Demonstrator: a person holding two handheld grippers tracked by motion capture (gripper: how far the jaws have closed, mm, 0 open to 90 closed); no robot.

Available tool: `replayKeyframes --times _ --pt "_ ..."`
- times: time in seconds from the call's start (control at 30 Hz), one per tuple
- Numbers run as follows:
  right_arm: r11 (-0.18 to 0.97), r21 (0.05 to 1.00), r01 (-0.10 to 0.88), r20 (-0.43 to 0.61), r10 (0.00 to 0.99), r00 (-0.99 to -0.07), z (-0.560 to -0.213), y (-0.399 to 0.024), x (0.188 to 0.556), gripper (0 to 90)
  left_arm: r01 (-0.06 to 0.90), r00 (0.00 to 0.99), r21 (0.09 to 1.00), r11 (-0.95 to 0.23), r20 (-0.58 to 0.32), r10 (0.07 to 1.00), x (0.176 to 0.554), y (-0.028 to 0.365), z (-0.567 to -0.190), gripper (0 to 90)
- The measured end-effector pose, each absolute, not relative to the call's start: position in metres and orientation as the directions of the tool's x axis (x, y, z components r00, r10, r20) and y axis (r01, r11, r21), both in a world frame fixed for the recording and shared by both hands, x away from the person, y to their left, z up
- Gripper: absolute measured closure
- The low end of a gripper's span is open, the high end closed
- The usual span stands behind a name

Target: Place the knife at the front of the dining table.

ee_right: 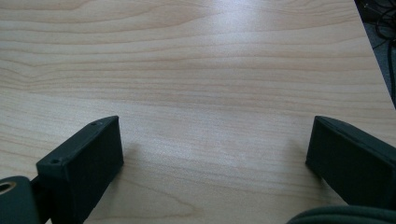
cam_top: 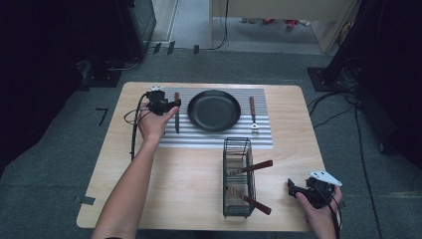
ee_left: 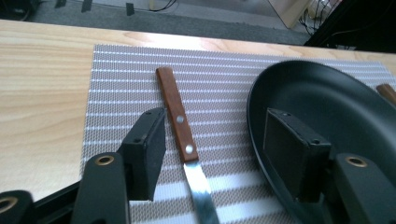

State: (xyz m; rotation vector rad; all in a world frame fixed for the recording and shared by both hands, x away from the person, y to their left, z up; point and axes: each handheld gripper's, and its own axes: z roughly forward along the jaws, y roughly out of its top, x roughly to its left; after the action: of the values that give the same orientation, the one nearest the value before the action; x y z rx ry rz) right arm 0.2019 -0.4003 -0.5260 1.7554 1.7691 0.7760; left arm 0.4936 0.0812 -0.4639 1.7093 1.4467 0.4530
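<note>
The high view looks forward and down from the near edge, far enough off to take in the whole surface [cam_top: 199, 199]. The left gripper view rides close above the striped mat [ee_left: 121, 74], facing the far edge, and shares the knife [ee_left: 180, 119], mat and black pan [ee_left: 327, 98] with the high view. The right gripper view sits low over bare wood near the near right corner.
</note>
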Motion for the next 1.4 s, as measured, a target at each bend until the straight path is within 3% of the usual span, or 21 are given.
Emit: replayKeyframes --times 0.73,1.1,1.4 --pt "-0.005 0.717 0.698 0.028 0.999 -0.022 -0.526 -0.400 0.202 3.4 0.688 0.320 0.694 -0.211 -0.029 0.947 0.469 0.065 -0.507 42.3" --pt "-0.006 0.716 0.698 0.029 0.999 -0.021 -0.526 -0.400 0.202 3.4 0.690 0.312 0.694 -0.205 -0.030 0.950 0.468 0.069 -0.507 47.4" --pt "-0.005 0.717 0.697 0.028 0.999 -0.022 -0.526 -0.400 0.202 3.4 0.681 0.315 0.713 -0.165 -0.081 0.946 0.459 0.078 -0.494 39.0"
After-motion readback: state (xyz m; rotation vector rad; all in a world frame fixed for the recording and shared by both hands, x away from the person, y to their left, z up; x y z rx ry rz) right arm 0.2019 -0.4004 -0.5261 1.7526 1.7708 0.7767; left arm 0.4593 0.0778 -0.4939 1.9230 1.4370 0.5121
